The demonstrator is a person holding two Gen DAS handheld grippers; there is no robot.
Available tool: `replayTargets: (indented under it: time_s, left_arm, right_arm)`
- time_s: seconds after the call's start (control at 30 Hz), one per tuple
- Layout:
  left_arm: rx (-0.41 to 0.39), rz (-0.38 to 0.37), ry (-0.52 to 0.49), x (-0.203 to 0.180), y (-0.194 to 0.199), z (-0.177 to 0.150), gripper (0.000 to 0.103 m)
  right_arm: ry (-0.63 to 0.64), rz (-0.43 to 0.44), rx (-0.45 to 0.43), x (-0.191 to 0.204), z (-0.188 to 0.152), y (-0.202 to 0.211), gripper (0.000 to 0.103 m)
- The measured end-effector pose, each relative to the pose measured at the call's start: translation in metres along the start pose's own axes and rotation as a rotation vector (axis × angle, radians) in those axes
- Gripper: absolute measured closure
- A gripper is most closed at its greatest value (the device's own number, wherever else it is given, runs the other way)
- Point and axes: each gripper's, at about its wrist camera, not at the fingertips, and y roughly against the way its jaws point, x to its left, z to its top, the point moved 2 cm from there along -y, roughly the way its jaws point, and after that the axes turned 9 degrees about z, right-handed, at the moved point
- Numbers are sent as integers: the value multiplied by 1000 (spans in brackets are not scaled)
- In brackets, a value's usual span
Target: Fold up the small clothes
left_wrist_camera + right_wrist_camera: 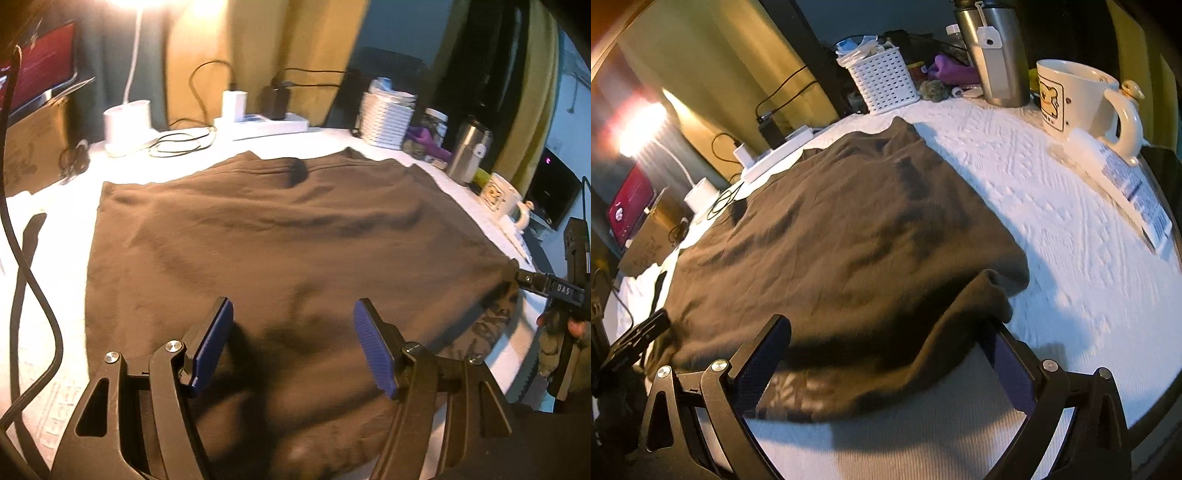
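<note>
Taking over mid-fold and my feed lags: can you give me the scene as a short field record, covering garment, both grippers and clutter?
garment: brown garment spread flat on the white textured table cover, near right corner rumpled and folded over
left gripper: jaws open, above the near hem, nothing between the pads
right gripper: jaws open, straddling the rumpled corner, pads not pressing it
right edge clutter: cream mug, steel flask, white basket
far edge clutter: white power strip with plugged chargers, black cables
</note>
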Motion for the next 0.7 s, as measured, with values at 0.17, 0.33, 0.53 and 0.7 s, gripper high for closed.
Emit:
replayTargets:
  time_s: [0.17, 0.33, 0.53, 0.7]
  left_arm:
    - [0, 17, 22, 16, -5, 2, 35]
    - [0, 18, 28, 22, -9, 5, 35]
    - [4, 16, 33, 32, -18, 9, 35]
    - [3, 18, 17, 36, -23, 15, 35]
  right_arm:
    - [3, 0, -14, 2, 16, -16, 1]
    - [38, -19, -28, 10, 32, -36, 1]
    - [52, 0, -21, 17, 48, -55, 7]
    - [67, 0, -20, 26, 56, -68, 12]
